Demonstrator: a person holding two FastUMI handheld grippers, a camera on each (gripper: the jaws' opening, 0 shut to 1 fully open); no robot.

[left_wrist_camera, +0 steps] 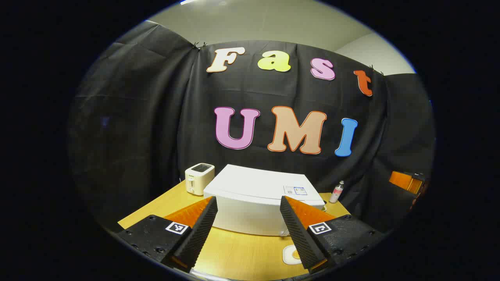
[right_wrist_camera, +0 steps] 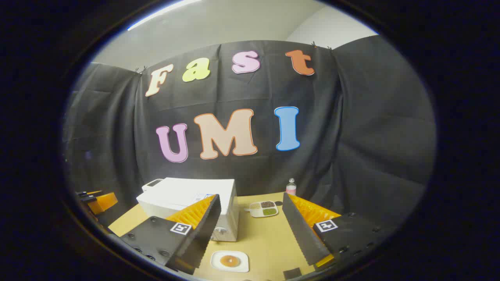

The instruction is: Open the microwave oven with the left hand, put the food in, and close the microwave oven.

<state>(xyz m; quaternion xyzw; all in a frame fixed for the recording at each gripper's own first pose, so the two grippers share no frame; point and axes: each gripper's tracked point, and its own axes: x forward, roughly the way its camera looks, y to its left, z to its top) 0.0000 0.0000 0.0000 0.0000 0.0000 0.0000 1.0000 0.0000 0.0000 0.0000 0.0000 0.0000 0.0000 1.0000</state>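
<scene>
The white box-shaped microwave oven [left_wrist_camera: 258,203] sits door-closed on the yellow wooden table [left_wrist_camera: 242,253], straight ahead of my left gripper [left_wrist_camera: 249,230], whose fingers stand spread and empty. The square white plate carrying a round brown food piece [right_wrist_camera: 229,260] lies near the table's front edge, between and just below my right gripper [right_wrist_camera: 250,234], also released, holding nothing. A white toaster [left_wrist_camera: 199,178] stands left of the oven; a divided dish of grains [right_wrist_camera: 264,208] and a small clear bottle [right_wrist_camera: 291,186] sit beyond.
</scene>
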